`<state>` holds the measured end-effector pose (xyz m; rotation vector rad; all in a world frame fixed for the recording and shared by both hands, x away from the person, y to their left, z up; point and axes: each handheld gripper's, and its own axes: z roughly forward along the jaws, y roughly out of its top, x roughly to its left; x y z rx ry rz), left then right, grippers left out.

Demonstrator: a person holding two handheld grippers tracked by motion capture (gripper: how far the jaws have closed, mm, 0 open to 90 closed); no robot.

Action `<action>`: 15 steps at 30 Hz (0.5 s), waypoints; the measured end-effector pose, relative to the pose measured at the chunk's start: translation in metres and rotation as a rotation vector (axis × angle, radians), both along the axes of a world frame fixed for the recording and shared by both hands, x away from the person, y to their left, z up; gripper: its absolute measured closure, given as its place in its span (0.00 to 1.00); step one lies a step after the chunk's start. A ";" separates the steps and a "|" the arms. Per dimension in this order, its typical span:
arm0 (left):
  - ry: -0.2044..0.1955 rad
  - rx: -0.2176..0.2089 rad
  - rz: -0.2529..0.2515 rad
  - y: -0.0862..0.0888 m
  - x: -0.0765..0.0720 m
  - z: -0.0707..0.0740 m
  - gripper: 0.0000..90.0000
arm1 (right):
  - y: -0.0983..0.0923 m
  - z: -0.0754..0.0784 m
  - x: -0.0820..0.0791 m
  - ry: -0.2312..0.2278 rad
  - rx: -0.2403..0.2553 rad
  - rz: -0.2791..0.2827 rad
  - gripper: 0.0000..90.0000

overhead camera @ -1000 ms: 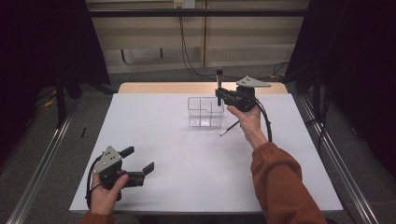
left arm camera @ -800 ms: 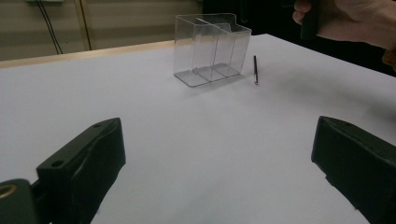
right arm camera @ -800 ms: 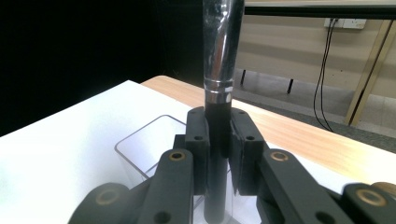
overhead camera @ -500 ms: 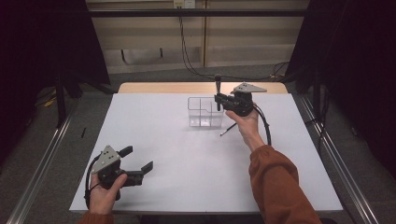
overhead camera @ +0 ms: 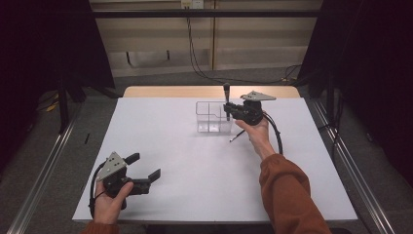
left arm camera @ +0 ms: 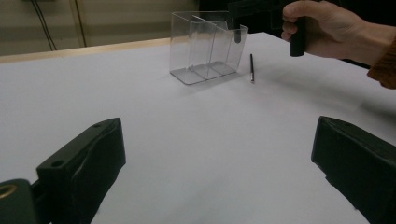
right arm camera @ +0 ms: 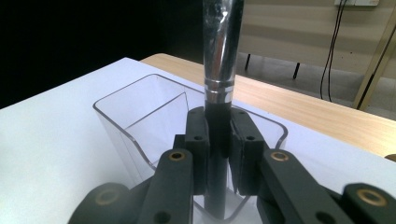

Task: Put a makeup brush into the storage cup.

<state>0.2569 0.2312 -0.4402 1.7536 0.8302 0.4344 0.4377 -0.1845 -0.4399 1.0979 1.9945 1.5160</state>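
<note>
While one brush [right arm camera: 218,60] stands gripped, one clear organizer [overhead camera: 212,117] holds perhaps three compartments.

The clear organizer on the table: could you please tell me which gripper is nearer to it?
Right. The right gripper holds a brush upright over the clear organizer; the left gripper rests far off at the table's near left.

Overhead view; two low gripper close-ups

A black-handled brush [right arm camera: 219,84] with a silver ferrule, black grippers, a clear plastic organiser [overhead camera: 213,117], a white table [overhead camera: 195,161] edged in pale wood, and a rust-orange sleeve [overhead camera: 287,195]
</note>
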 end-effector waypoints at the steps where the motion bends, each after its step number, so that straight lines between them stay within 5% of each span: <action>1: 0.000 0.000 -0.003 0.000 0.000 0.000 0.03 | 0.000 -0.001 0.000 0.003 0.003 0.000 0.89; 15: -0.004 0.014 -0.006 0.000 0.002 -0.001 0.03 | -0.001 -0.011 0.000 0.029 -0.007 0.009 0.88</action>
